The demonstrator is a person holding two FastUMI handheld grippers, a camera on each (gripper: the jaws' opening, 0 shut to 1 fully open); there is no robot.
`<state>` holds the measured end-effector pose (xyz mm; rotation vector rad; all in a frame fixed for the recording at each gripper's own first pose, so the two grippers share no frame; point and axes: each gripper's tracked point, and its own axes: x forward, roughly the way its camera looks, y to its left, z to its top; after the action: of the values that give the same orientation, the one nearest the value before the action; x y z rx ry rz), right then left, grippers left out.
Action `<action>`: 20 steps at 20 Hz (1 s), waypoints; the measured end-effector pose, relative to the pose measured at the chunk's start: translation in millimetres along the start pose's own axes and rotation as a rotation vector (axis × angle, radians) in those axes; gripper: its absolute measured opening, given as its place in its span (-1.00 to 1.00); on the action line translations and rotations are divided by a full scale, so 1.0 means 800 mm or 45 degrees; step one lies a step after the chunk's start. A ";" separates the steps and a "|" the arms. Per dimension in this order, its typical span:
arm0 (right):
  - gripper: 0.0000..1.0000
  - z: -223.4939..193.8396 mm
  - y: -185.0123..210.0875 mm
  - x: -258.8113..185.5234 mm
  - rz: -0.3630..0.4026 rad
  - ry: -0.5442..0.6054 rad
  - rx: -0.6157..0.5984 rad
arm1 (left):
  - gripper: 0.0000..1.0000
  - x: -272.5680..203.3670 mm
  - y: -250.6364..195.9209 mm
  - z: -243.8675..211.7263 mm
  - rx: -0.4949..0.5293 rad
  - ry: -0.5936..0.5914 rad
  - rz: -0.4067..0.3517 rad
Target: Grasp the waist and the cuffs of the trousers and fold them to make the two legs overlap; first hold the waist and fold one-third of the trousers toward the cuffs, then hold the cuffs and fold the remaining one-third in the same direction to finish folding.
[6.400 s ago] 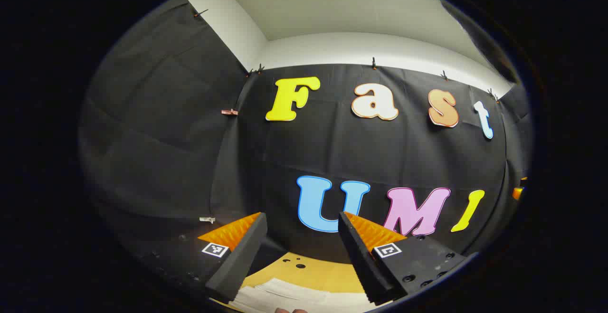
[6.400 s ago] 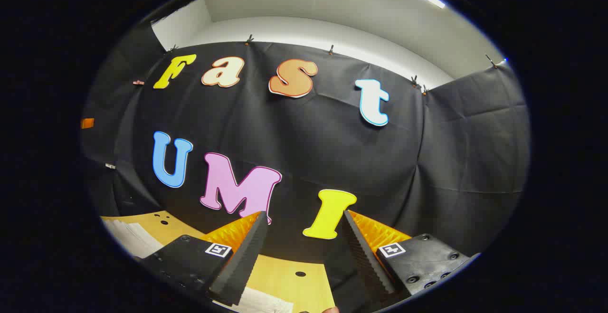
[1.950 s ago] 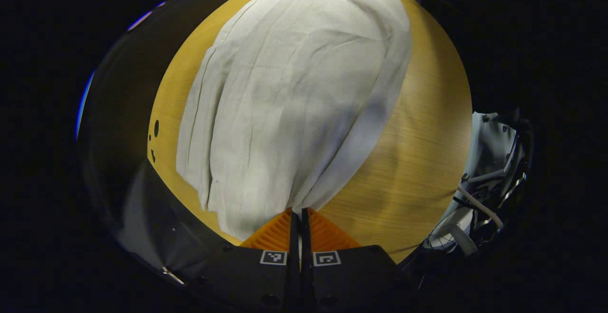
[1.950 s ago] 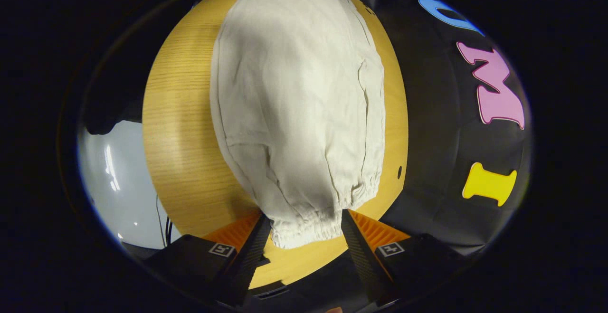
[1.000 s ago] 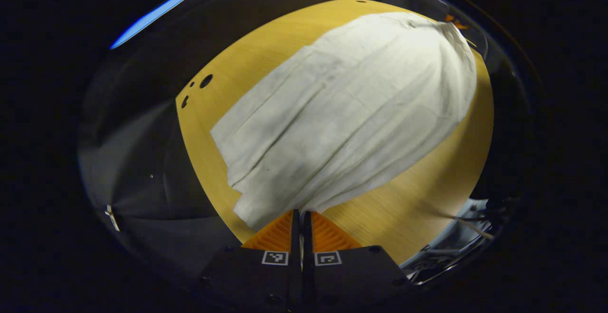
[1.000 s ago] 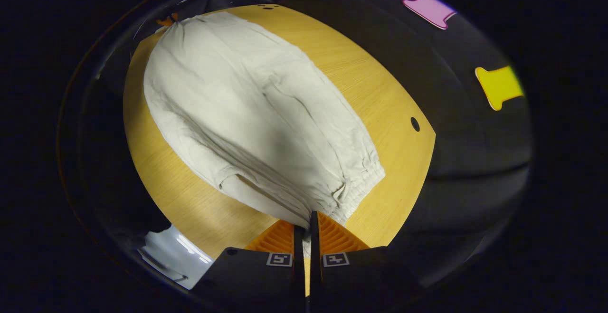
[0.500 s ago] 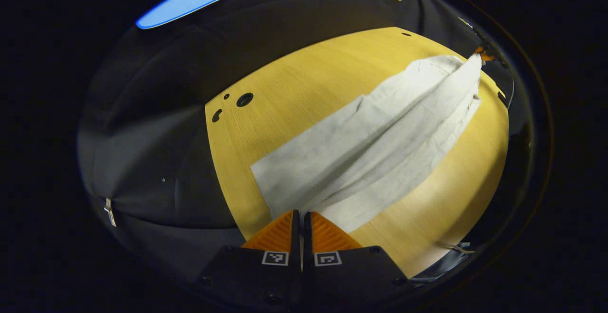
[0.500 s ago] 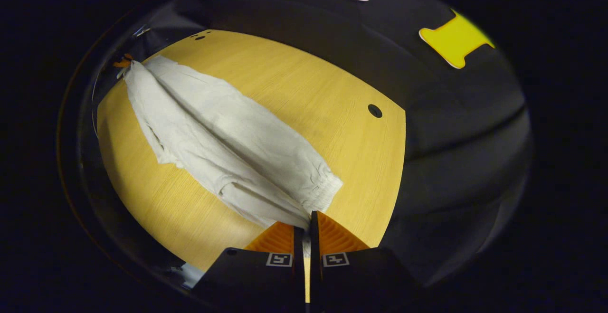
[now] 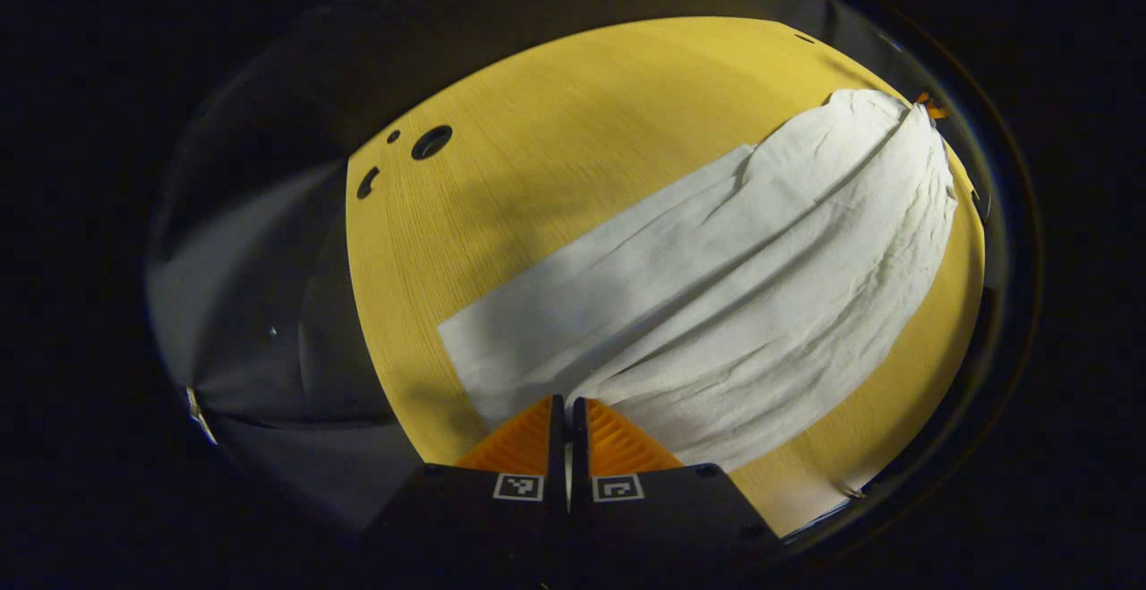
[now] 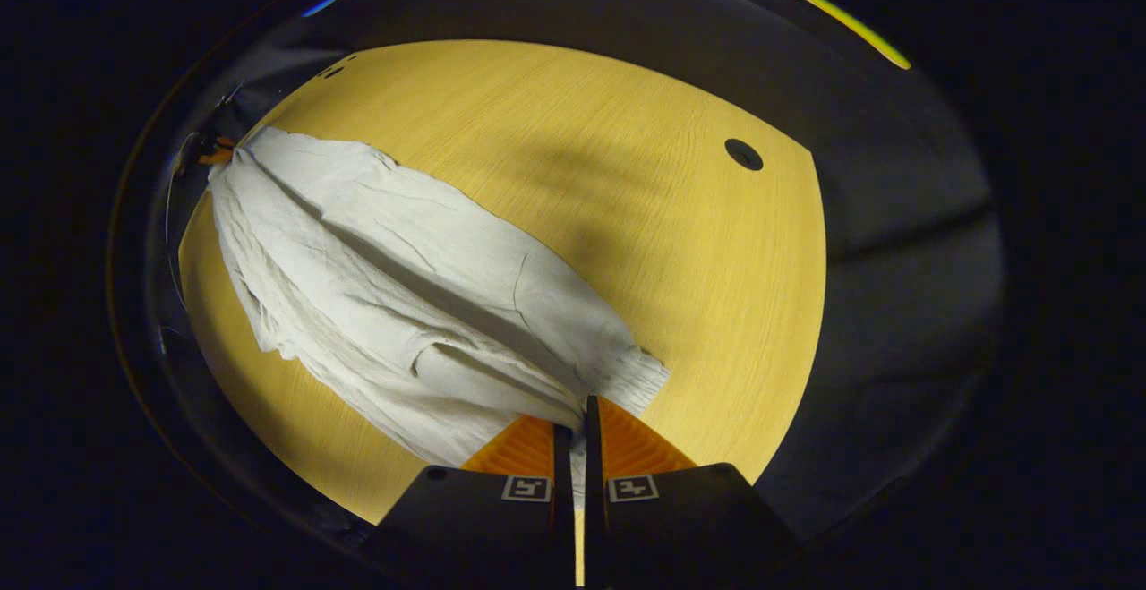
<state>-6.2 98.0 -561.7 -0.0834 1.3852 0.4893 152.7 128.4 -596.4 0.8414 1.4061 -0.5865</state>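
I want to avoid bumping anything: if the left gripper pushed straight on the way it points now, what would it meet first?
Probably the trousers themselves: the left gripper is shut on their edge, with the wooden table under them; depth is unclear.

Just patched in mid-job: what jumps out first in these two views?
The long white cloth trousers stretch across the yellow wooden tabletop. The left gripper is clamped on the cuff end, and the right gripper on the elastic waist end.
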 end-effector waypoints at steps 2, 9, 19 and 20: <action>-0.83 0.001 0.000 0.009 0.078 0.008 0.112 | -0.89 0.008 0.001 -0.002 -0.019 0.046 -0.011; -0.41 0.010 -0.019 0.016 0.216 -0.031 0.437 | -0.37 0.005 0.016 -0.005 -0.015 0.107 0.032; 0.52 0.008 -0.057 -0.064 0.125 -0.462 1.055 | 0.92 -0.043 -0.009 -0.031 -0.196 -0.094 -0.014; 0.52 -0.016 -0.062 -0.060 0.046 -0.461 1.112 | 0.93 -0.050 -0.014 -0.037 -0.222 -0.118 -0.010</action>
<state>-4.2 35.3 -529.6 0.7078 1.1390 -0.1029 121.4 140.1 -557.5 0.6620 1.3554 -0.4945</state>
